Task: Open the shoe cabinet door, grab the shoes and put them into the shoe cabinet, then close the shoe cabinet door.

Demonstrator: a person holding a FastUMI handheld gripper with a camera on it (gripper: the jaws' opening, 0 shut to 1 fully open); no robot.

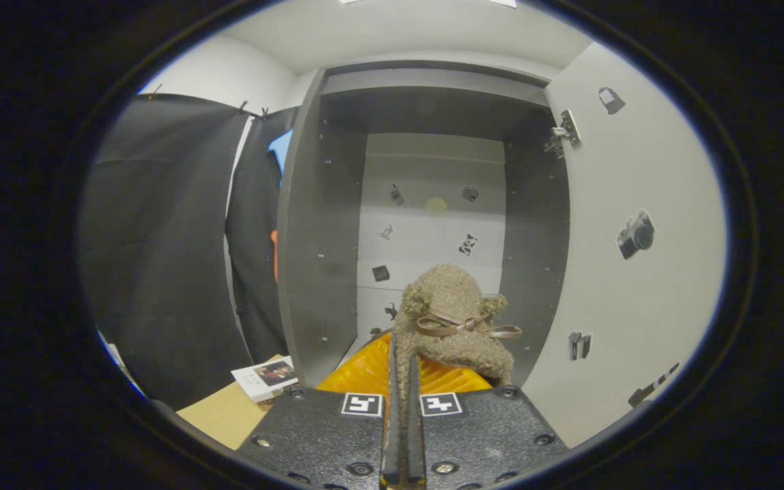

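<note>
two fingers [404,381] – pinched on fuzzy shoe [450,320] – facing open cabinet [433,204]

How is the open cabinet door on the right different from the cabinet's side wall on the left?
The door is pale and carries small picture stickers; the side wall is dark grey and bare but for small holes. The door swings wide open on a metal hinge; the wall stands fixed. Both are flat, upright panels flanking the opening, where the gripper is shut on a fuzzy shoe.
</note>
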